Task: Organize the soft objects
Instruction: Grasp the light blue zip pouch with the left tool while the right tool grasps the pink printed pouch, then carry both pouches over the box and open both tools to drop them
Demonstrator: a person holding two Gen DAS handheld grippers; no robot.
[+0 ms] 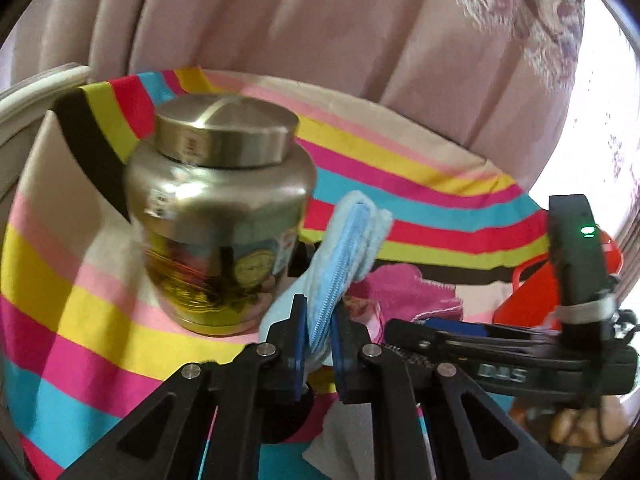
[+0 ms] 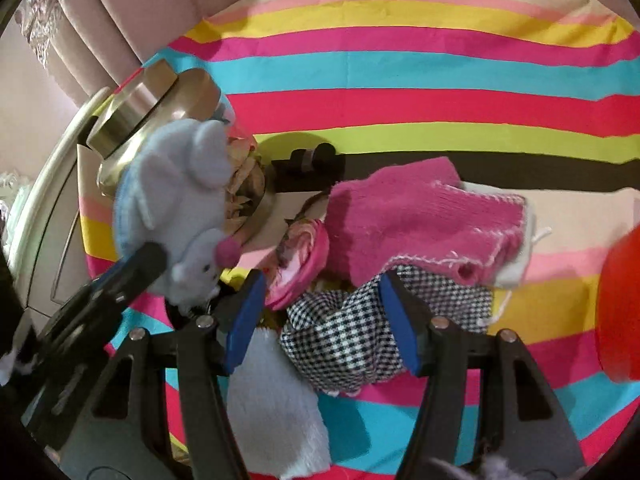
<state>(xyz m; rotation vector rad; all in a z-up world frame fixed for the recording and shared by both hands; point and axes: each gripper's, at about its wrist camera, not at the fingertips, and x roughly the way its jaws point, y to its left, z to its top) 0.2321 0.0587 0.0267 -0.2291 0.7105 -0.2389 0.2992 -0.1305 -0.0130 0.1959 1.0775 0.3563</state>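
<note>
We have the left claw (image 1: 318, 332) clamped on a pale blue plush mouse toy (image 1: 344, 240), the blue pads pinching a ribbed fold of it; in the right wrist view the same toy (image 2: 176, 196) hangs off that claw at about nine o'clock, ears and pink nose showing. We judge it very light and fully compliant: it droops from the pinch, so a grip on a thick seam or the body is safer than one on a thin ear.

The right claw (image 2: 324, 320) stands apart, its pads either side of a black-and-white houndstooth cloth (image 2: 352, 336) without pressing it, as far as we can tell. Just beyond, toward one o'clock, lies a pink knitted piece (image 2: 420, 220) with loose white threads, and at eleven o'clock a pink frilled fabric item (image 2: 300, 264). A white fluffy cloth (image 2: 276, 396) lies at six o'clock. All should be limp and light; we would bite into a bunched fold, since a single layer may slip out.

The one hard thing is a gold metal canister (image 1: 218, 216) with a lid, at ten o'clock in the left view, close beside the toy; it looks tip-prone if swung into.

Everything rests on a striped sheet (image 2: 400, 68) in pink, yellow, blue and red, which may wrinkle or get pinched too. Pinkish curtains (image 1: 320, 20) hang behind, and a red plastic container (image 1: 532, 292) sits at three o'clock.
</note>
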